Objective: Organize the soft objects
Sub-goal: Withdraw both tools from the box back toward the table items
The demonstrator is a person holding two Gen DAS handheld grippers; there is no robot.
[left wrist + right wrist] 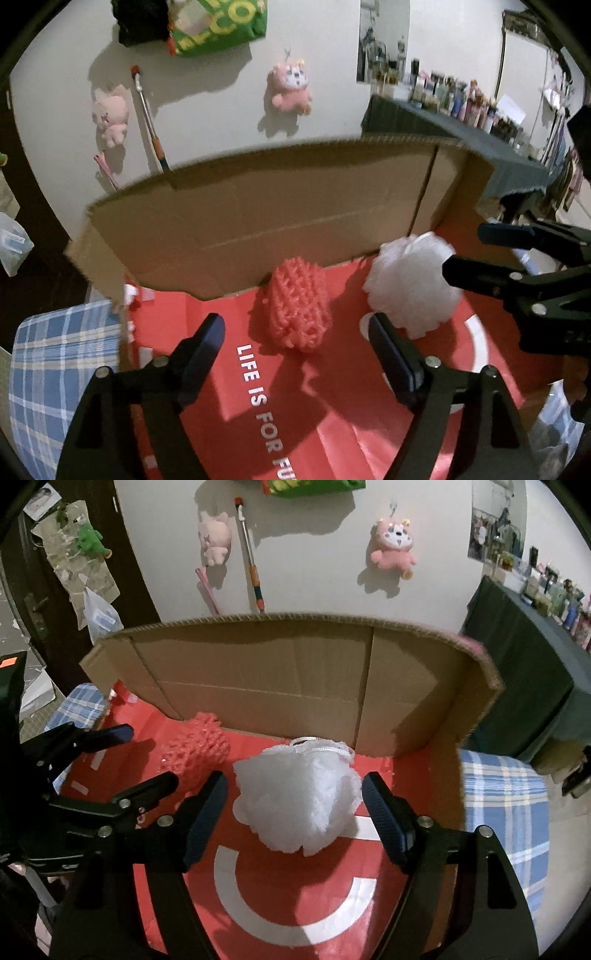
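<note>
A pink knitted net ball (299,306) and a white mesh bath pouf (410,280) lie side by side on the red floor of an open cardboard box (258,221). My left gripper (295,325) is open just above the pink ball, its fingers wide on either side and not touching it. My right gripper (295,781) is open around the white pouf (299,797), with a gap at each pad. The right wrist view shows the pink ball (199,746) to the pouf's left, with the left gripper (147,757) beside it. The right gripper (469,251) enters the left wrist view from the right.
The box's tall back wall (277,683) stands right behind both objects. A blue plaid cloth (55,369) (506,812) lies under the box on both sides. Pink plush toys (291,88) hang on the wall behind. A dark-draped table with bottles (461,125) stands at the right.
</note>
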